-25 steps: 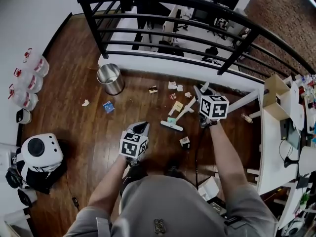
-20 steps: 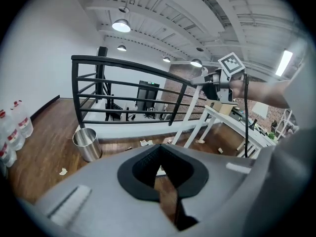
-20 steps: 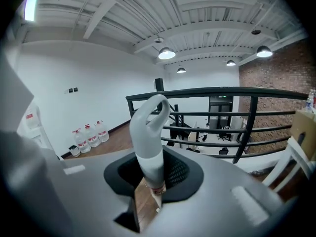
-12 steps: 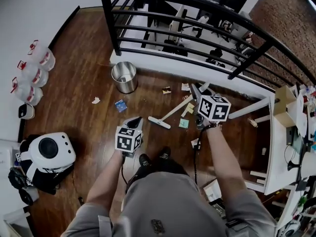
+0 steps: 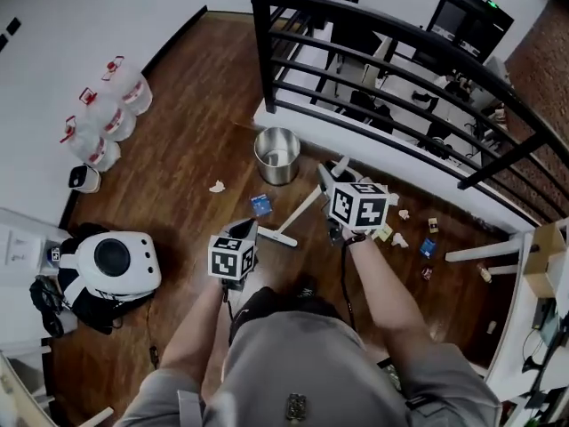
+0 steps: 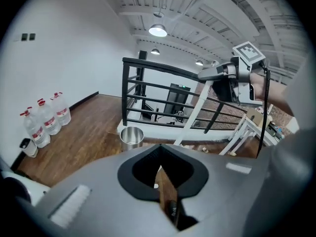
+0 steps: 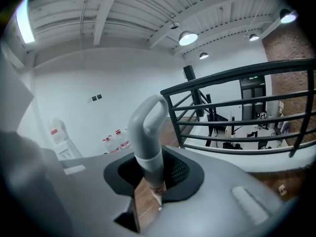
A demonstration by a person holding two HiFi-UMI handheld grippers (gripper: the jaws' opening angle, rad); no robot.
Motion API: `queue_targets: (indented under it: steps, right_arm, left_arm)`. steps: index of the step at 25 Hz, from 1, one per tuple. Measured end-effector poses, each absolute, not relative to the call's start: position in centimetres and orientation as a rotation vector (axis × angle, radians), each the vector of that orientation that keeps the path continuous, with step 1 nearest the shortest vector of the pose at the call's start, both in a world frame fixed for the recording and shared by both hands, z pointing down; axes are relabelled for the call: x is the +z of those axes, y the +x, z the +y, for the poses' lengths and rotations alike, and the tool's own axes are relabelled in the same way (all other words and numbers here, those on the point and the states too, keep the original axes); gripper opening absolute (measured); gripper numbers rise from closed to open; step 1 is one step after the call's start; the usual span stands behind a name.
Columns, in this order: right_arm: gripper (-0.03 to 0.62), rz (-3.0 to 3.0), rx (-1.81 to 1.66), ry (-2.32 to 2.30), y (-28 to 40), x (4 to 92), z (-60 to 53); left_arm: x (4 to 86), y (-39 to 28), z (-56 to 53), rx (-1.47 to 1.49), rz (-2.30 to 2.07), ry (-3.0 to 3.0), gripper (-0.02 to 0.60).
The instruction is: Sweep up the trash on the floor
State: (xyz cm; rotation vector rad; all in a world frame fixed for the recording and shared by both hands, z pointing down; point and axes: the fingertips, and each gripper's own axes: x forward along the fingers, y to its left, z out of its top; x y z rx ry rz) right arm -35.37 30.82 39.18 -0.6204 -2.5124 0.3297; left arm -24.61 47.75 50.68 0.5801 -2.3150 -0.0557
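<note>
Broom (image 5: 300,210) swept left twd bin (image 5: 278,155), now beside blue scrap (image 5: 260,205); person shifted left too.

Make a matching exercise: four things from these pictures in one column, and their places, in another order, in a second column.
Things
1. round silver metal trash can
2. clear plastic water bottles with red caps
3. long white broom with a grey grip
4. small blue scrap of trash

Places
A. held in the right gripper
B. on the wooden floor, between can and broom's head
C. along the white wall
D. beside the black metal railing

Pairs: 1-D, 2-C, 3-A, 4-B
</note>
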Motion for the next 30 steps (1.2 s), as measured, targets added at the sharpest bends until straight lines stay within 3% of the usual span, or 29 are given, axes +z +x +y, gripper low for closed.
queue_targets:
  steps: [16, 23, 30]
  right_arm:
    - [0.069, -2.504, 0.505, -0.29, -45.7, 44.3, 46.7]
    - [0.066, -2.454, 0.563, 0.028, -45.6, 48.0, 43.2]
    - [0.066, -2.487, 0.524, 0.296, -42.7, 48.0, 33.8]
  left_arm:
    - [53.6, -37.0, 67.1, -0.023, -2.212, 0.722, 0.008]
    - [54.4, -39.5, 68.8, 0.013, -2.15, 0.808, 0.008]
    - [54.9, -40.4, 62.5, 0.047, -2.091, 0.947, 0.008]
